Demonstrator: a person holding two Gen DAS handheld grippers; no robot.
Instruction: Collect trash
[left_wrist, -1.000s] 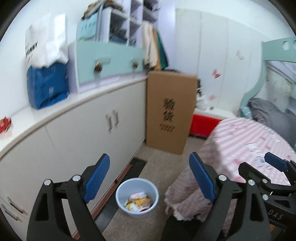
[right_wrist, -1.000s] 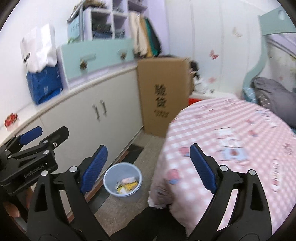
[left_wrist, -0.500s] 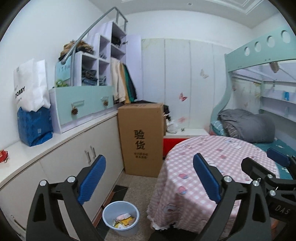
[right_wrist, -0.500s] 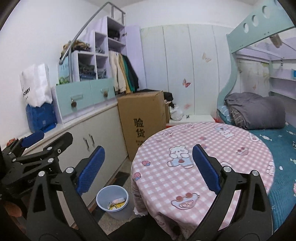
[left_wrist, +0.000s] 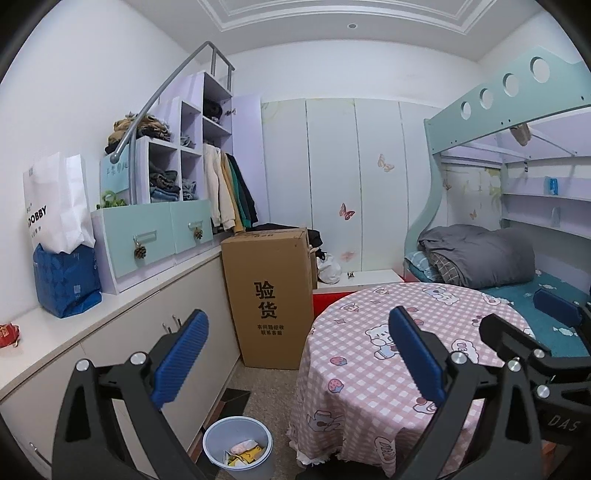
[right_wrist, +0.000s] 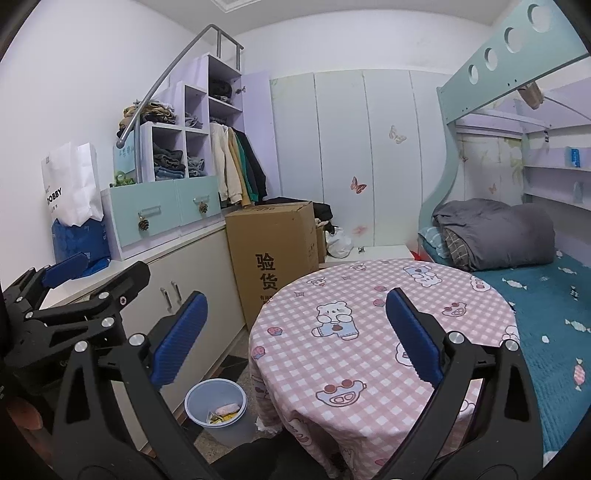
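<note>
A pale blue waste bin stands on the floor between the cabinets and the round table; it also shows in the right wrist view. It holds pink and yellow wrappers. My left gripper is open and empty, held high above the bin and the table edge. My right gripper is open and empty above the round table with the pink checked cloth. The tabletop shows only its printed pattern.
Low white cabinets run along the left wall with a blue bag and a small red packet on top. A tall cardboard box stands behind the table. A bunk bed is to the right.
Both grippers have risen and tilted up from looking down at the bin, so the whole room and tabletop come into view. Both stayed open and empty.
</note>
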